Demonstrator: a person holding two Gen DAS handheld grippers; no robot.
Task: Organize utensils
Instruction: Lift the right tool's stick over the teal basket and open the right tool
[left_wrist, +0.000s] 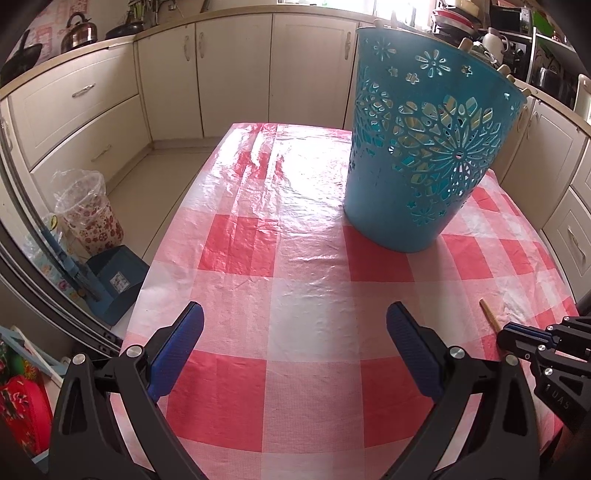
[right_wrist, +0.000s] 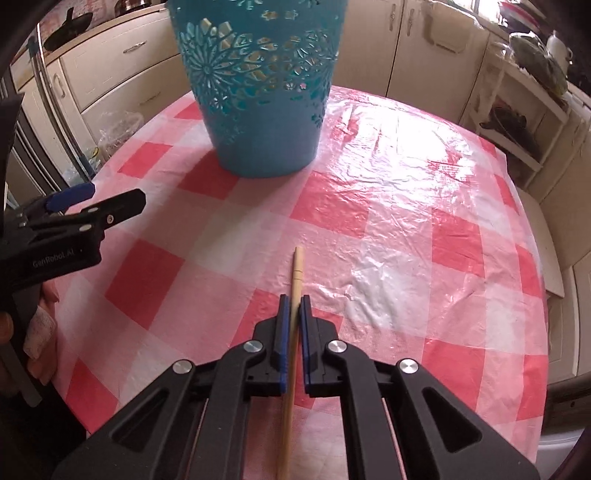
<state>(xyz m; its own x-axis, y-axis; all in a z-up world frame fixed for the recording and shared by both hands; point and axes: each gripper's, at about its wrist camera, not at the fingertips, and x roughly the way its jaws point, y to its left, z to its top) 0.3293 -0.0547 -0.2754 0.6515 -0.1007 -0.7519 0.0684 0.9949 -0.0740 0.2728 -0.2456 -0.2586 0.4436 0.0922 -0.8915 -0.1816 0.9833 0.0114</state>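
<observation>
A teal perforated basket (left_wrist: 424, 147) (right_wrist: 258, 85) stands upright on the red-and-white checked table, with several wooden handles poking above its rim. My right gripper (right_wrist: 294, 301) is shut on a thin wooden utensil handle (right_wrist: 296, 273) that runs between the blue pads and sticks out ahead toward the basket. In the left wrist view that gripper (left_wrist: 517, 338) sits at the right edge, the handle's tip (left_wrist: 489, 314) showing beyond it. My left gripper (left_wrist: 295, 317) is open above the cloth near the front edge, nothing between its fingers; it appears at the left of the right wrist view (right_wrist: 107, 206).
The table's plastic cloth (left_wrist: 295, 236) is wrinkled and glossy. Cream cabinets (left_wrist: 229, 74) surround the table. On the floor left of the table stand a plastic-lined bin (left_wrist: 88, 210) and a blue dustpan (left_wrist: 114, 284). A hand (right_wrist: 40, 325) holds the left gripper.
</observation>
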